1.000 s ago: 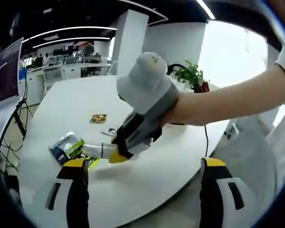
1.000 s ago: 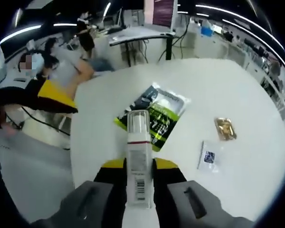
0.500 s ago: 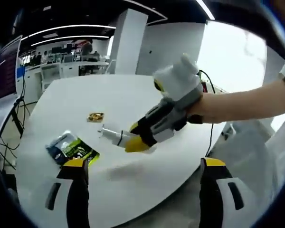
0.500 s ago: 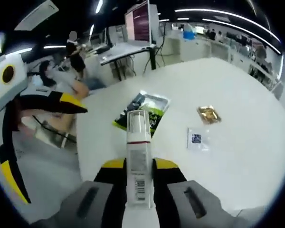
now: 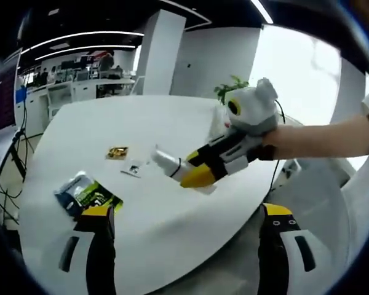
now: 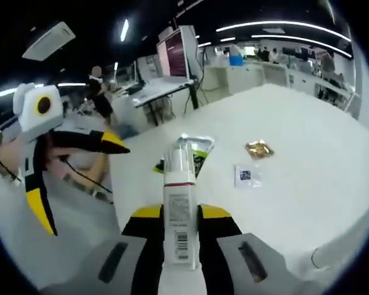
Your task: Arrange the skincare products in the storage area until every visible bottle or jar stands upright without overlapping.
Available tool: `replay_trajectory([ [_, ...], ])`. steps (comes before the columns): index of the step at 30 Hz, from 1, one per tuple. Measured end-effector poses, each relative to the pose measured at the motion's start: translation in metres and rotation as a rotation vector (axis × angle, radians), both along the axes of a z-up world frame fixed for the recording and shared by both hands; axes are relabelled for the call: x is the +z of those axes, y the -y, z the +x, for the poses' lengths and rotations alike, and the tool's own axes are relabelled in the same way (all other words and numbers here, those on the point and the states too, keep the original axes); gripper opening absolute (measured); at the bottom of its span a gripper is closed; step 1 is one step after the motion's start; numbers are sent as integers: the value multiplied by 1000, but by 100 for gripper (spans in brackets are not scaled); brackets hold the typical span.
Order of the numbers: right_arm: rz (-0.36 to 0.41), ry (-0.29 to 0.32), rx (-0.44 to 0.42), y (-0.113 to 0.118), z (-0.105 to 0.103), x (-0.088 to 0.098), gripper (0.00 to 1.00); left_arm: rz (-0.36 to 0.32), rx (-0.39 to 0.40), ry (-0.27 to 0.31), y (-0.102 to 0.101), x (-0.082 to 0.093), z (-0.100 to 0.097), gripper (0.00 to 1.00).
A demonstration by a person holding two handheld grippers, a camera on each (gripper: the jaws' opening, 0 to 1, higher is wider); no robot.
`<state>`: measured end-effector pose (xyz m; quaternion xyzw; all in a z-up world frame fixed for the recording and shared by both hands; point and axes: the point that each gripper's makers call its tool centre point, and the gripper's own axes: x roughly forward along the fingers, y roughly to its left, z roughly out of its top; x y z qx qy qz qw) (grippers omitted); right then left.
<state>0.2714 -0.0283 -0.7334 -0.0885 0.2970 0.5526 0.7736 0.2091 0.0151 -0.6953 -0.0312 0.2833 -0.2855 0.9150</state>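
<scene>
A white pump bottle [image 6: 179, 178] with a clear cap and a barcode label lies along my right gripper [image 6: 179, 213], whose yellow-tipped jaws are shut on its body. In the left gripper view, the same bottle [image 5: 165, 163] pokes out to the left of the right gripper [image 5: 195, 175], held by a person's hand in the air above the round white table [image 5: 172, 123]. My left gripper [image 5: 187, 210] is open and holds nothing, near the table's front edge. The left gripper [image 6: 77, 177] also comes into the right gripper view from the left, off the table's edge.
On the table lie a green and black sachet pack [image 5: 86, 193] [image 6: 186, 153], a small gold packet [image 5: 117, 152] [image 6: 258, 148] and a small white sachet [image 5: 134, 169] [image 6: 245, 175]. A potted plant [image 5: 237, 92] stands at the far rim. Desks and monitors [image 6: 178, 49] are behind.
The right gripper has lifted the bottle up off the table and to the right, away from the green pack. The left gripper stays open and in place.
</scene>
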Motion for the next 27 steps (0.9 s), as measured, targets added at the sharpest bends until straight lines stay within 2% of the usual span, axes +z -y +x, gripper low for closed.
replay_trajectory([
  [6,87,5,-26,15,-5,9,20,-14,-43,-1,9,5,4,89],
  [9,175,-6,-22,20,-13,20,20,-34,-73,19,18,16,10,88],
  [13,209,-3,-25,31,-20,24,20,-55,-96,39,26,25,15,87],
  [17,247,-12,-22,37,-25,27,20,-92,-136,49,38,32,18,84],
  [22,352,-34,8,44,-36,42,20,-131,-201,50,58,35,19,80],
  [25,403,-44,30,49,-43,52,20,-197,-265,66,75,47,16,72],
  [27,456,-63,57,51,-51,61,20,-225,-306,70,83,54,13,62],
])
